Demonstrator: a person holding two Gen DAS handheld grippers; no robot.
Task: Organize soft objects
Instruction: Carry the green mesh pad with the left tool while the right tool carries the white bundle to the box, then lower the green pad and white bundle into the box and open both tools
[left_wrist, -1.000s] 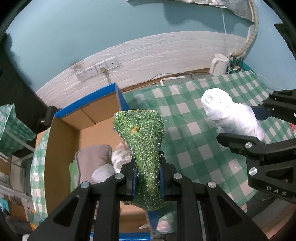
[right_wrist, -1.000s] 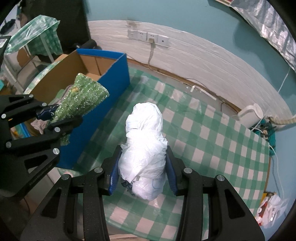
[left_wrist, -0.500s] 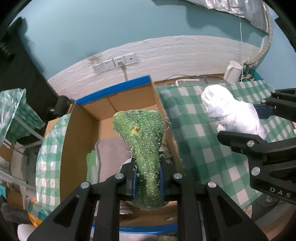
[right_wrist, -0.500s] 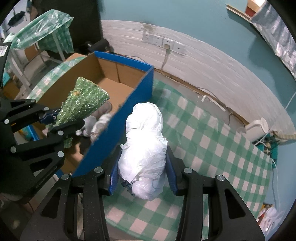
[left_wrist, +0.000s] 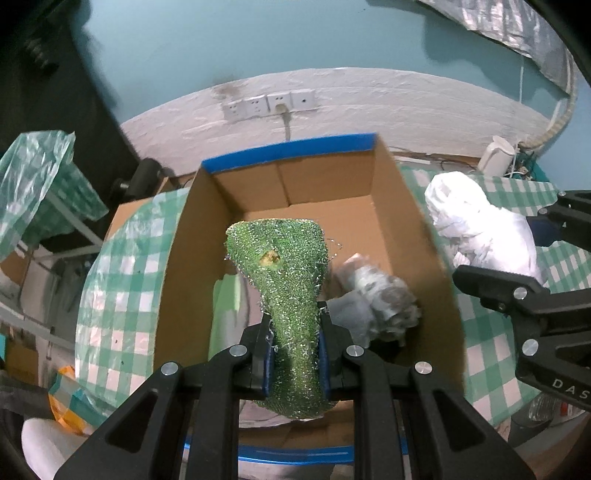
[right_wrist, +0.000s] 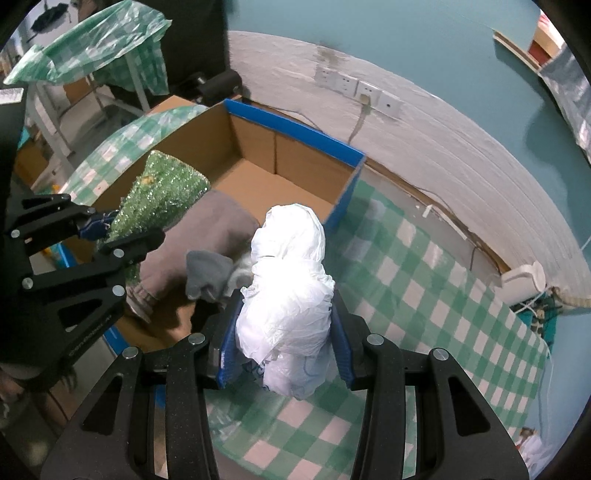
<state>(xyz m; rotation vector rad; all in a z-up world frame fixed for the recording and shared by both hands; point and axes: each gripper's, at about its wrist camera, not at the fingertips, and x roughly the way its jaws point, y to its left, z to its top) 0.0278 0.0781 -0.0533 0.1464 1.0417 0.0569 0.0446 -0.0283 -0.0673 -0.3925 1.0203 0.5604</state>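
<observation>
My left gripper (left_wrist: 294, 350) is shut on a glittery green soft object (left_wrist: 284, 273) and holds it above the open cardboard box with blue rim (left_wrist: 295, 149). It also shows in the right wrist view (right_wrist: 159, 199). My right gripper (right_wrist: 284, 347) is shut on a white plastic bundle (right_wrist: 288, 291), held beside the box's right wall over the green checked tablecloth (right_wrist: 424, 295); the bundle also shows in the left wrist view (left_wrist: 476, 229). Inside the box lie a grey cloth (right_wrist: 207, 273), a brown-grey cushion (right_wrist: 207, 229) and a pale wad (left_wrist: 376, 295).
The box (right_wrist: 295, 129) stands at the table's left end near the white wall with sockets (left_wrist: 269, 105). A white kettle (left_wrist: 496, 160) and cables sit at the far right. A green checked plastic bag (left_wrist: 33, 184) hangs on a rack to the left.
Both grippers have moved left with their loads. The green object now hangs over the box interior and the white bundle is close to the box's right wall.
</observation>
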